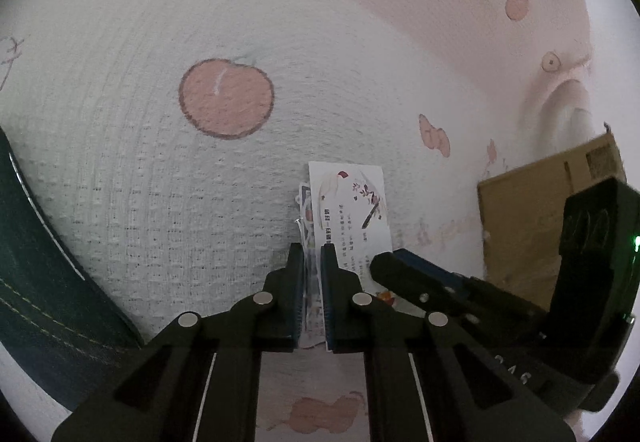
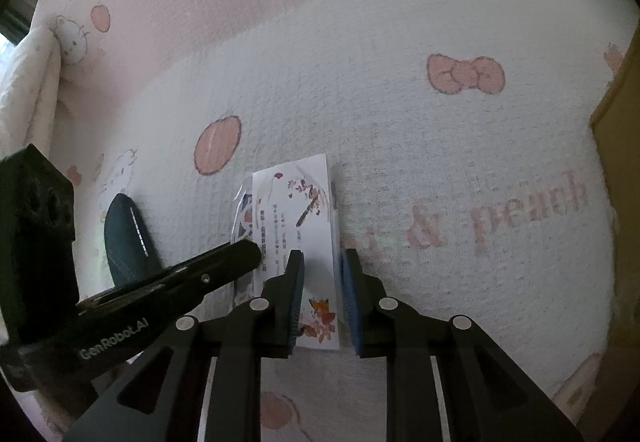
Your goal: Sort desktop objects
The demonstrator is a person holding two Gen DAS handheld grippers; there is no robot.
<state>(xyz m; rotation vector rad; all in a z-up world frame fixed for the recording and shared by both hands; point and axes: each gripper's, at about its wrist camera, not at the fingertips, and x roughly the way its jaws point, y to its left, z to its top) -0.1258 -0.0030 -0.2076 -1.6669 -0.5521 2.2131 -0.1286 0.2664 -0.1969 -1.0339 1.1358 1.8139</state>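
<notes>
A white printed card [image 1: 352,210] [image 2: 304,210] lies on the patterned cloth. A thin picture sheet in a clear sleeve [image 1: 310,282] [image 2: 243,216] sticks out from under the card's left edge. My left gripper [image 1: 312,254] [image 2: 248,254] is shut on that sheet, which stands edge-on between its pads. My right gripper [image 2: 322,262] [image 1: 384,262] hovers over the card's near end. Its jaws stand a little apart: the left finger is over the card, the right finger just past the card's right edge. The pads do not visibly pinch anything.
A dark green stitched pouch [image 1: 44,274] [image 2: 126,238] lies to the left. A cardboard box [image 1: 532,222] [image 2: 616,146] stands at the right. White and pink cloth with peach prints [image 1: 160,182] [image 2: 440,170] covers the surface. A folded white towel [image 2: 24,90] sits far left.
</notes>
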